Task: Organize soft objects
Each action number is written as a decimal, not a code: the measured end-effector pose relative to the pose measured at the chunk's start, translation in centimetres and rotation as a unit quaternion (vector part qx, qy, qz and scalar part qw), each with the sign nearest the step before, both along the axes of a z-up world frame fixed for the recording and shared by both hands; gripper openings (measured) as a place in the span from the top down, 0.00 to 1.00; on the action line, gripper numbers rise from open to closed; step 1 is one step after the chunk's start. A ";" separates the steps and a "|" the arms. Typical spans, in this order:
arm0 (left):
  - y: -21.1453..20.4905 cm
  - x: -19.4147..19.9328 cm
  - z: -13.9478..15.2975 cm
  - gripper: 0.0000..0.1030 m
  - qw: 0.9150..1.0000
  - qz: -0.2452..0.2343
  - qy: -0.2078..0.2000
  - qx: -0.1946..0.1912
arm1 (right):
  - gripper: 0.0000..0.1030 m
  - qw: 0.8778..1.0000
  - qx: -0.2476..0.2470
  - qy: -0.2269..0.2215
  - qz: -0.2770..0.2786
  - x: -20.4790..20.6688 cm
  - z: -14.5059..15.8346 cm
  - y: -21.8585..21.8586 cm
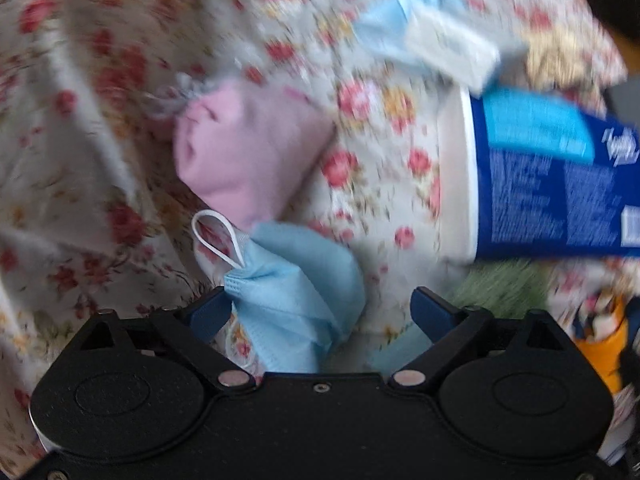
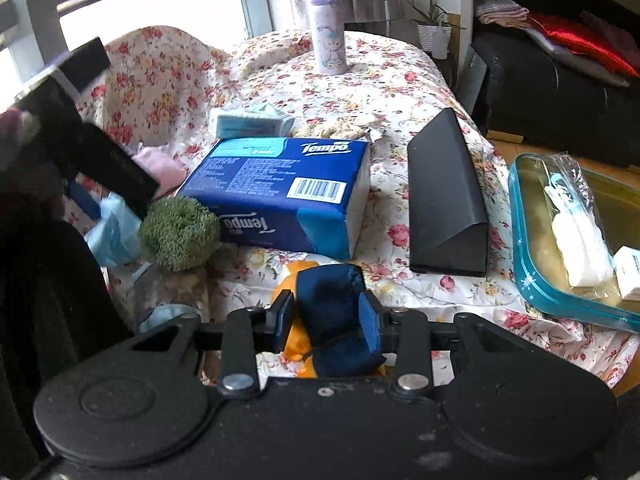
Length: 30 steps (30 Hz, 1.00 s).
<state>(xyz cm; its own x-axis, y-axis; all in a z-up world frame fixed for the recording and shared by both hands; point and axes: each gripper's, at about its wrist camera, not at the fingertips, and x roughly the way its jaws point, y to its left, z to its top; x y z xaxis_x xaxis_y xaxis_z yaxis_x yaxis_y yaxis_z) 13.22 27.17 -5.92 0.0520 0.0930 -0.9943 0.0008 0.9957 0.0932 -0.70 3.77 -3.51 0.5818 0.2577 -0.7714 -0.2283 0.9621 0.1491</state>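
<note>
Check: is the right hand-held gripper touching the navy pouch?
Touching. The right wrist view shows the right hand-held gripper with both pads pressed into the navy pouch.

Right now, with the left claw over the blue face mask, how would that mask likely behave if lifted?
The blue face mask lies crumpled and creased, so it probably hangs limp. Thin fabric suggests it is very light. Its white ear loop sticks out and might snag the pink cloth beside it.
</note>
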 end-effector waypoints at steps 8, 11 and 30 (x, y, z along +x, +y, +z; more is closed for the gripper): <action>-0.2 0.0 -0.4 0.43 1.000 0.004 0.000 -0.012 | 0.65 1.000 0.016 0.000 -0.017 -0.4 0.0 -1.5; 0.9 -1.0 0.8 0.44 0.997 0.028 -0.048 -0.047 | 0.65 1.000 0.012 -0.003 -0.021 -0.7 0.0 -1.8; 2.9 -2.7 3.7 0.44 0.980 0.079 -0.160 -0.084 | 0.49 0.993 -0.092 0.030 0.074 -3.3 -2.2 1.4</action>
